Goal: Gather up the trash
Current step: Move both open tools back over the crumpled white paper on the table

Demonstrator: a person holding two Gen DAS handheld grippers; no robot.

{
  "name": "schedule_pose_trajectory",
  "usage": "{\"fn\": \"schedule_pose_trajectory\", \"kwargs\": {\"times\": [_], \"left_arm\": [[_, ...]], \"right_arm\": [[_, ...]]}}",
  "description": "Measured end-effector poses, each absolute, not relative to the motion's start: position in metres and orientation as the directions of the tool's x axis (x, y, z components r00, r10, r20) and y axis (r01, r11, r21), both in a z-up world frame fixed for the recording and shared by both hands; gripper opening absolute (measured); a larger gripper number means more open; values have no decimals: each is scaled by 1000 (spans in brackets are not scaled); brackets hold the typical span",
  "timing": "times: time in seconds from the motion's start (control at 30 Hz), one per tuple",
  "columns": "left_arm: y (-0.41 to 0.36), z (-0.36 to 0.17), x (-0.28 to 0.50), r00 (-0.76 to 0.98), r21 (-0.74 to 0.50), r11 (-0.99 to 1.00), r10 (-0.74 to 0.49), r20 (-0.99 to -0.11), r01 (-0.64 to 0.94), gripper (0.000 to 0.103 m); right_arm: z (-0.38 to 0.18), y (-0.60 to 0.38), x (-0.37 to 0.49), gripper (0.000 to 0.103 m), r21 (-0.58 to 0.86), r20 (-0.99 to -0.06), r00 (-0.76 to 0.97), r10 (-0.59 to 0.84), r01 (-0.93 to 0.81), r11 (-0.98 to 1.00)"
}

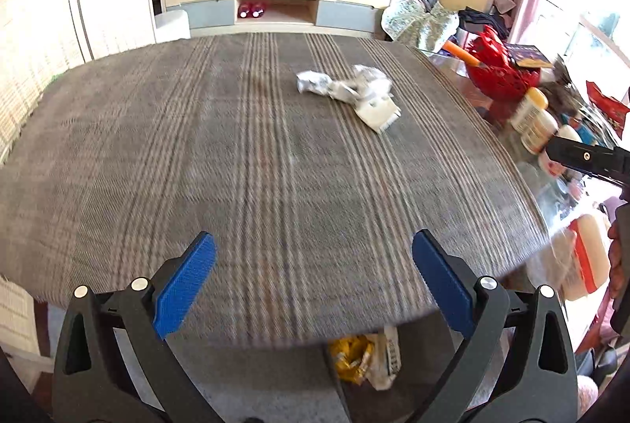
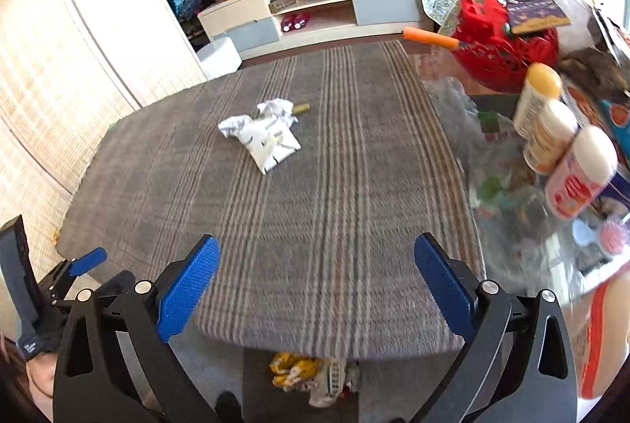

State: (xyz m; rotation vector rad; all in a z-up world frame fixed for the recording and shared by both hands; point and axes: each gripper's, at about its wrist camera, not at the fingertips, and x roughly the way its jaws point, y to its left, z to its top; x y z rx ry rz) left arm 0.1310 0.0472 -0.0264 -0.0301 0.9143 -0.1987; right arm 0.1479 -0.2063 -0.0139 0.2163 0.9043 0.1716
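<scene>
Currently my left hand-held gripper (image 1: 314,279) hangs above the near edge of the grey striped cloth-covered tabletop (image 1: 236,155), blue pads spread wide, nothing between them. My right hand-held gripper (image 2: 317,281) hangs likewise, jaws apart and empty. Crumpled white paper wrappers (image 2: 262,133) lie on the tabletop toward its far side, well apart from both. Yellow-and-white crumpled packets (image 2: 311,375) lie on the floor below the tabletop's near edge.

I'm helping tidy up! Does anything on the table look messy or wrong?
Yes. Crumpled white wrappers lie in a heap on the striped grey tablecloth, with a small brass-coloured tube beside them. More yellow and white wrappers sit below the table's near edge.
</scene>
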Motion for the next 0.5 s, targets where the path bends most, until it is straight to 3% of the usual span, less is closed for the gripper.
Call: {"fn": "schedule_pose_trajectory", "kwargs": {"times": [0.5], "left_arm": [[45, -34, 263, 586, -63, 990, -126, -801, 127, 95]], "right_arm": [[-45, -171, 233, 99, 224, -728, 628, 274, -159, 962]]}}
